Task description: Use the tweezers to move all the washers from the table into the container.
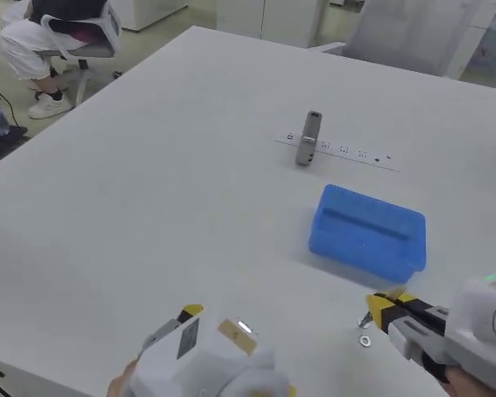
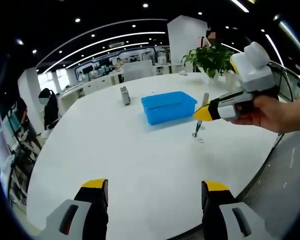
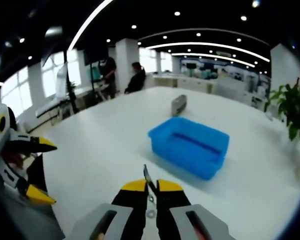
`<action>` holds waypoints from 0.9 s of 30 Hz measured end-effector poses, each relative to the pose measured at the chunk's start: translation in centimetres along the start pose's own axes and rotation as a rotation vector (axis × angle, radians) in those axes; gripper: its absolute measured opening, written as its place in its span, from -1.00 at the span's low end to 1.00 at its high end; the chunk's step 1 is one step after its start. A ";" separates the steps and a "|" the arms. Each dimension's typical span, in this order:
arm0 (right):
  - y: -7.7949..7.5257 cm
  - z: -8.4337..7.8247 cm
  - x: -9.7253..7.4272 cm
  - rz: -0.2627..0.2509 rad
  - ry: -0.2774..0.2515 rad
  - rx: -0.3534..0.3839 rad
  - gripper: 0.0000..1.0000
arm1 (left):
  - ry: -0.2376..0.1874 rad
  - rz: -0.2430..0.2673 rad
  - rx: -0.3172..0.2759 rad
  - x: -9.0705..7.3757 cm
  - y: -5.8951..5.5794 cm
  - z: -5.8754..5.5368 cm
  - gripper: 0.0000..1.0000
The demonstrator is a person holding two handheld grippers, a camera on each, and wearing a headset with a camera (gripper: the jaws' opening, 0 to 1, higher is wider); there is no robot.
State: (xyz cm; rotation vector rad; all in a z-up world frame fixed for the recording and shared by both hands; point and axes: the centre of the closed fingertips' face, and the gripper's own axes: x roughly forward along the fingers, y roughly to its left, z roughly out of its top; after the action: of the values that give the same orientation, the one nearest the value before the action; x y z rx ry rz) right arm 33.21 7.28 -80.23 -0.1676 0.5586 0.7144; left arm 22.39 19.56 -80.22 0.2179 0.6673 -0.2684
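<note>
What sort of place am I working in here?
Probably an open-plan office: a large white table, an office chair beside it, a potted plant, and long ceiling light strips over rows of desks.

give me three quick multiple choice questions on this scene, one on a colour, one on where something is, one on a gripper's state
1. What colour is the container?
A red
B green
C blue

2. Where is the washer?
A on the table, by the tip of the tweezers
B inside the container
C at the table's far edge

3. How is the left gripper?
A shut on the tweezers
B open, holding nothing
C shut on the washer

Answers:
1 C, the container is blue in all three views.
2 A, the head view shows the washer on the bare table just under the tip of the tweezers, outside the container.
3 B, the left gripper view shows its jaws wide apart with nothing between them.
</note>
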 end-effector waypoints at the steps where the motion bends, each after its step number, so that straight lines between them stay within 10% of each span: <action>1: 0.1 0.0 0.0 0.001 0.002 -0.020 -0.97 | 0.001 0.000 0.000 0.0 0.0 0.0 0.55; 7: 0.0 0.1 0.2 0.011 0.013 -0.053 -0.98 | 0.004 0.003 0.003 0.0 0.1 -0.1 0.54; 16: -1.6 0.2 0.1 0.027 0.039 0.115 -1.00 | 0.004 0.006 0.006 0.1 0.1 -0.1 0.53; 27: -1.7 0.6 0.1 0.048 0.035 0.065 -0.99 | 0.006 0.008 0.008 0.0 0.1 -0.2 0.53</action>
State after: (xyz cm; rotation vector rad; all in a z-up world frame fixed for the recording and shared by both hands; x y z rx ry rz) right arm 34.65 6.22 -79.89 -0.1068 0.6206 0.7399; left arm 22.37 19.70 -80.36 0.2293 0.6715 -0.2628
